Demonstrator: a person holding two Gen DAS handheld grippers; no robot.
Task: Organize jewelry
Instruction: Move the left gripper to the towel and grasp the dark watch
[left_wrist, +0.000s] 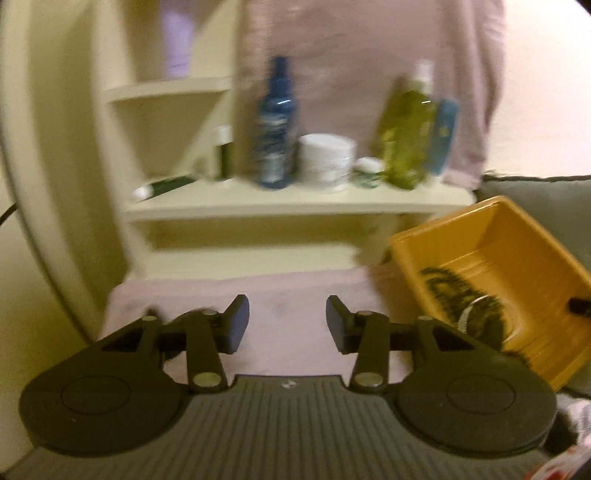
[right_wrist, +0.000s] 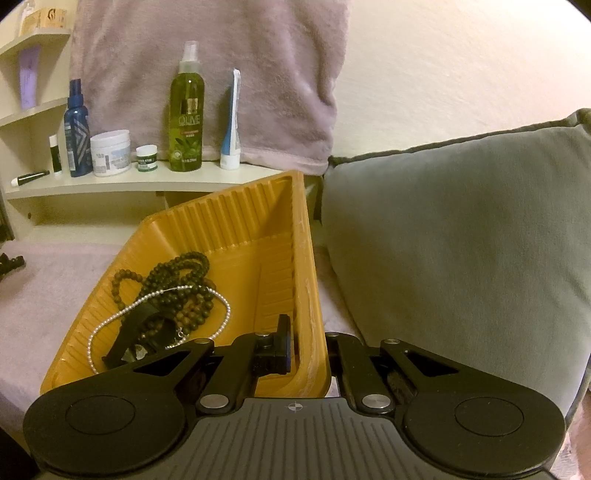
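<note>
A yellow ribbed tray (right_wrist: 240, 221) rests on the pale pink blanket (right_wrist: 37, 295). It holds dark bead necklaces (right_wrist: 177, 284), a pearl strand (right_wrist: 122, 314) and a black watch (right_wrist: 140, 332). My right gripper (right_wrist: 308, 350) is shut on the tray's right wall, one finger inside and one outside. The tray also shows in the left wrist view (left_wrist: 517, 236), blurred, at the right. My left gripper (left_wrist: 288, 325) is open and empty above the blanket (left_wrist: 280, 295), left of the tray.
A cream shelf (right_wrist: 140, 181) behind the tray carries a blue bottle (right_wrist: 77, 129), a white jar (right_wrist: 110, 151), a green spray bottle (right_wrist: 186, 114) and a tube (right_wrist: 231, 122). A grey cushion (right_wrist: 461, 240) stands right of the tray. A pink towel (right_wrist: 207, 74) hangs behind.
</note>
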